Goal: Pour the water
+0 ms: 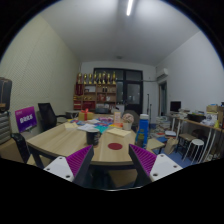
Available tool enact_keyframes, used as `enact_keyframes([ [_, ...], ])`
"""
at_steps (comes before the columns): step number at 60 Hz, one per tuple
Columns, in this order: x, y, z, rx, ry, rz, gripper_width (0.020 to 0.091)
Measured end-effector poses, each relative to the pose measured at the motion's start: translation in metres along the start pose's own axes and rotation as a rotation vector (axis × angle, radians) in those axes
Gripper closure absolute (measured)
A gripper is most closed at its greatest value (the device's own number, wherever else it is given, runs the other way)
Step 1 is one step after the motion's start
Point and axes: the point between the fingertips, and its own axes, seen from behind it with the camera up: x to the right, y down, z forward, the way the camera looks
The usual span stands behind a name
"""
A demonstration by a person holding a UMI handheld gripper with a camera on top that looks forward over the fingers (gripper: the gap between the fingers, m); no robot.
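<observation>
gripper: held up in the air, looking across the room; fingers apart, nothing between them, wide gap.
pads: purple, one on each finger's inner face; left pad, right pad; both bare, no contact with anything.
table: light wood, rounded edge, just beyond the fingertips and below them; cluttered top.
blue bottle: upright on the table's right end, beyond the right finger, well apart from it; likely the water container, can't confirm contents.
other table clutter: small boxes and a reddish item near the far end; a pale rounded object mid-table; too small to name more exactly.
cup or receiving vessel: can't pick one out from this far.
chairs: dark chair at the table's left far side; white chair to the right, near the desk.
shelf: against the back wall, rows of small items on top, too small to identify.
purple sign: left of the table, near the left wall.
desk: along the right wall, monitor on it.
doorway: dark, in the back wall right of the shelf.
ceiling light: long strip, lit.
contact status: gripper touches nothing; bottle stands on its own on the table.
</observation>
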Motion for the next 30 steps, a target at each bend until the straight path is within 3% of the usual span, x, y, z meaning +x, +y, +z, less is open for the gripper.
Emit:
enact_keyframes([
  [13,0.089,0.012,0.081,0.035,0.085,0.015,0.0275],
  [30,0.143,0.007,0.189,0.047,0.144,-0.022,0.0285],
])
